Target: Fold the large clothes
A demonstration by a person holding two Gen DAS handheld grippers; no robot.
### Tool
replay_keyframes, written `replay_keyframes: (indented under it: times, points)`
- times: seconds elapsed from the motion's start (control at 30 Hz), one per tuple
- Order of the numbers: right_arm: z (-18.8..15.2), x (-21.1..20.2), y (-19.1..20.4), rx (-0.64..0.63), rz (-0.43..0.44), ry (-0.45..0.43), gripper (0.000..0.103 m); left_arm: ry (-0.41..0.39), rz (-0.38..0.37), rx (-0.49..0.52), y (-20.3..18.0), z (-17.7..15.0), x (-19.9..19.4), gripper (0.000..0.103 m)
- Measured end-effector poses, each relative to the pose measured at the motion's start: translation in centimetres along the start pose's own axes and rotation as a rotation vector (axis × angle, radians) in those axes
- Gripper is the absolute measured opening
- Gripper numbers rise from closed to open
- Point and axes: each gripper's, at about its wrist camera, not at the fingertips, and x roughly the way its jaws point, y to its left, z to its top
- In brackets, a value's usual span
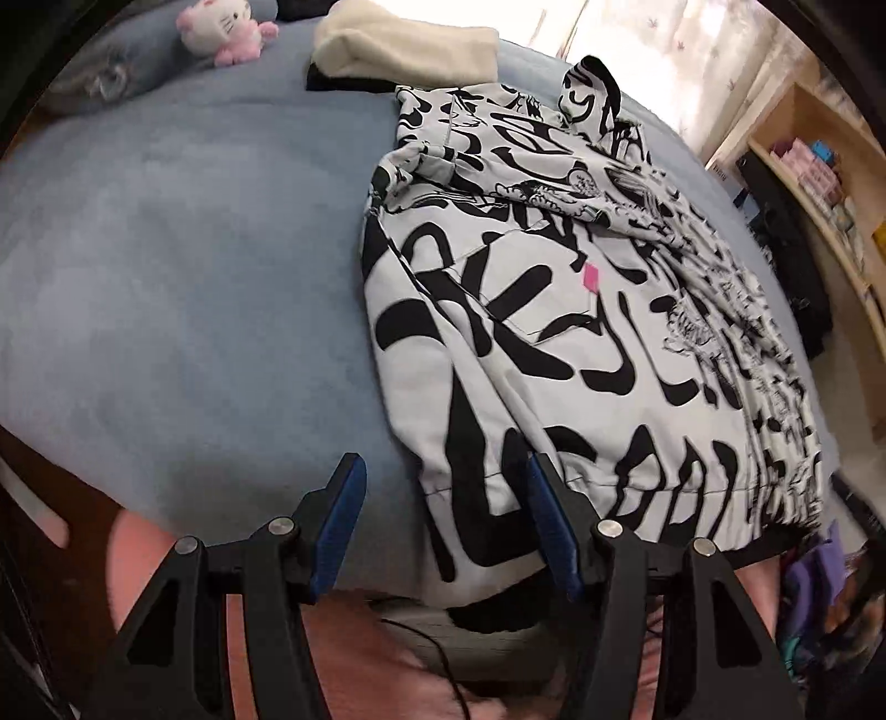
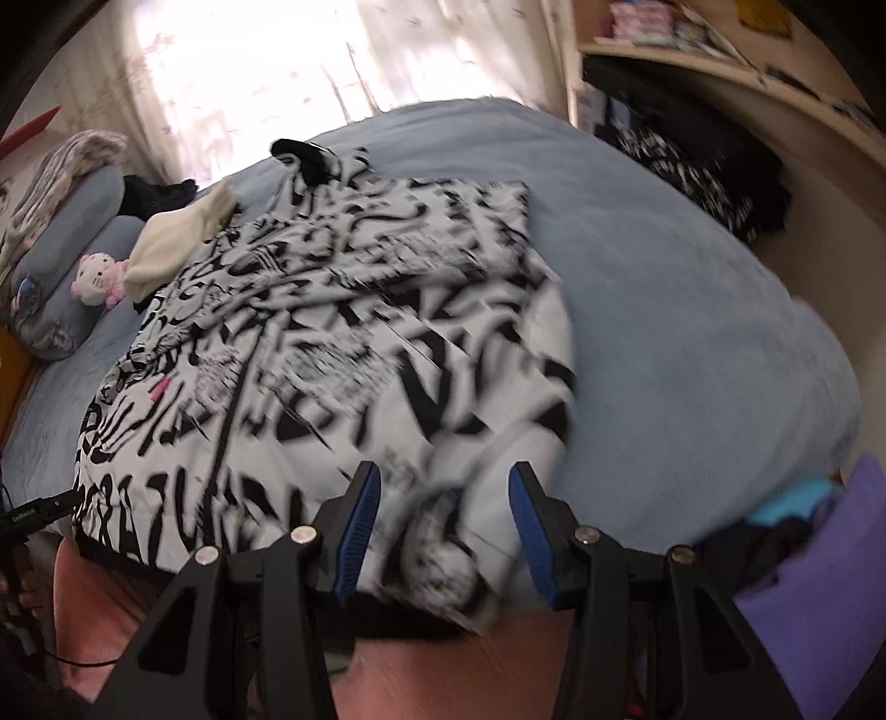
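Observation:
A large white garment with bold black print (image 1: 554, 343) lies spread on a blue bed (image 1: 194, 277), its hem at the near edge. My left gripper (image 1: 443, 487) is open over the hem's left corner, holding nothing. In the right wrist view the same garment (image 2: 343, 343) looks blurred, its right side partly bunched. My right gripper (image 2: 446, 498) is open just above the bunched lower right part, with cloth between the jaws but not clamped. The left gripper's black body shows at the left edge of the right wrist view (image 2: 33, 512).
A cream folded cloth (image 1: 410, 41) and a pink plush cat (image 1: 224, 30) lie at the bed's far end, with grey pillows (image 2: 66, 266). A wooden shelf (image 1: 819, 183) and dark clothes (image 2: 709, 171) stand to the right. A purple item (image 2: 819, 581) sits by the bed's near right corner.

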Motion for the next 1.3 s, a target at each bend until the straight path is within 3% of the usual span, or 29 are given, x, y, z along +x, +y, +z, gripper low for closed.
replay_keyframes:
  times: [0.27, 0.5, 0.7, 0.87, 0.97, 1.0, 1.07, 1.13, 1.3]
  points:
    - [-2.6, 2.4, -2.5, 0.098, 0.097, 0.107, 0.048, 0.009, 0.009, -0.008, -0.4, 0.2, 1.4, 0.066]
    - [-2.9, 4.8, -3.2, 0.201, 0.228, 0.124, 0.05, 0.022, -0.003, -0.023, -0.5, 0.7, 1.7, 0.068]
    - [-2.9, 5.6, -2.9, 0.183, 0.229, 0.128, 0.05, 0.029, -0.071, -0.044, -0.3, 0.9, 1.4, 0.069]
    - [-2.8, 6.1, -2.9, 0.172, 0.222, 0.137, 0.049, 0.055, -0.017, 0.018, -1.5, 0.7, 3.1, 0.08]
    - [-2.8, 6.1, -2.7, 0.165, 0.212, 0.133, 0.043, 0.043, 0.037, 0.061, -2.3, 0.6, 3.8, 0.079]
    - [-2.9, 6.0, -2.5, 0.162, 0.212, 0.132, 0.035, 0.034, 0.058, 0.064, -2.4, 0.6, 3.9, 0.076]
    - [-2.8, 5.7, -2.0, 0.143, 0.192, 0.125, 0.026, 0.017, 0.094, 0.084, -2.9, 0.5, 3.6, 0.043]
    - [-2.6, 5.1, -1.3, 0.112, 0.171, 0.113, 0.016, 0.006, 0.1, 0.103, -3.7, 0.4, 3.0, 0.027]
    - [-1.6, 2.2, 0.2, 0.061, 0.135, 0.038, 0.012, -0.025, 0.078, 0.048, -3.6, 0.7, 0.8, 0.015]
